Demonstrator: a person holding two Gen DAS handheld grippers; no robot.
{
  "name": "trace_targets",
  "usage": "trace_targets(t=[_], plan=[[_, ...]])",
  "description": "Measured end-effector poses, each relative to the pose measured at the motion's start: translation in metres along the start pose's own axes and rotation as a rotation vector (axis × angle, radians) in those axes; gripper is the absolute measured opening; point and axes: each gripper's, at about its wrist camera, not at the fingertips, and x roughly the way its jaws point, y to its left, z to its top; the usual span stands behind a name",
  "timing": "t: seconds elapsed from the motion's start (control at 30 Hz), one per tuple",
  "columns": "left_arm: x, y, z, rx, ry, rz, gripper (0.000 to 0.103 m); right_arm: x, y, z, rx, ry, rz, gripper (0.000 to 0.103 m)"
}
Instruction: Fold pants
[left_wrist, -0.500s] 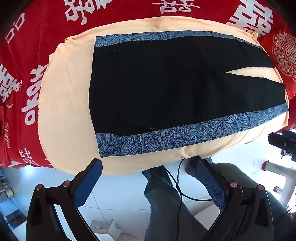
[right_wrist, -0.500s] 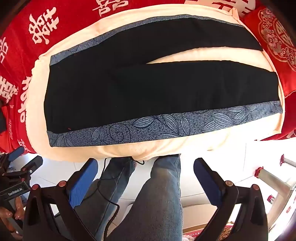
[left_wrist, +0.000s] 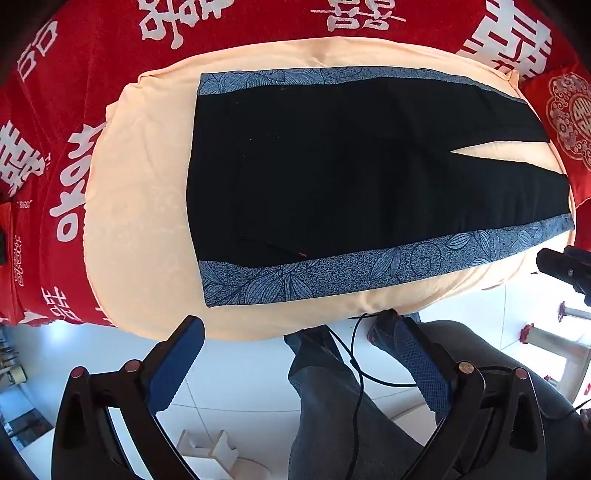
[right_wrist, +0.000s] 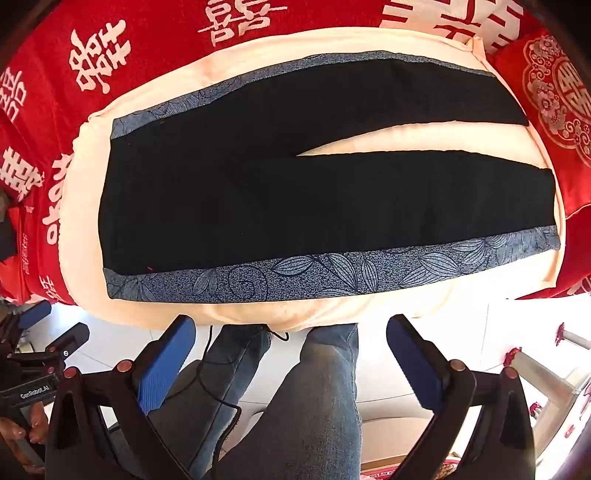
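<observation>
The black pants (left_wrist: 351, 177) lie spread flat on a peach-coloured cushion (left_wrist: 136, 206), ahead of both tools, with the two legs parted in a narrow V toward the right-hand side and a blue leaf-print stripe (left_wrist: 369, 269) running along the edge nearest the fingers. A red blanket (left_wrist: 74, 74) with white characters lies beyond and around the cushion.

The left gripper (left_wrist: 295, 365) hangs released, its jaws spread wide with nothing between them, short of the cushion's near edge and over the floor. The right gripper (right_wrist: 291, 350) is likewise spread and empty, and it too has not reached the cloth — the near stripe sits just beyond its fingertips. No fold looks begun.

What could go wrong from here, as I judge it: the cushion is soft and rounded, so a finger pushed down to pinch the hem may sink in and catch the cushion cover along with the pants, dragging both. A pinch on only the top layer of a leg would let the lower layer stay behind and bunch the fold. The near stripe lies close to the cushion's edge, so a careless pull toward the tools could slide the pants off onto the floor. A black cable (left_wrist: 354, 354) trails below the left tool and might snag.

No box, basket or other container shows in either view.
</observation>
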Motion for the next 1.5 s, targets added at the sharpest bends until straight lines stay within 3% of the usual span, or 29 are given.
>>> trace_targets(t=[0.7, 1.5], plan=[[-0.014, -0.001, -0.001, -0.005, -0.055, 0.03, 0.103, -0.009, -0.008, 0.001, 0.0, -0.017, 0.008, 0.103], [-0.016, -0.003, 0.0, -0.004, -0.062, 0.042, 0.103, -0.007, -0.009, 0.001, -0.006, -0.008, -0.002, 0.103]])
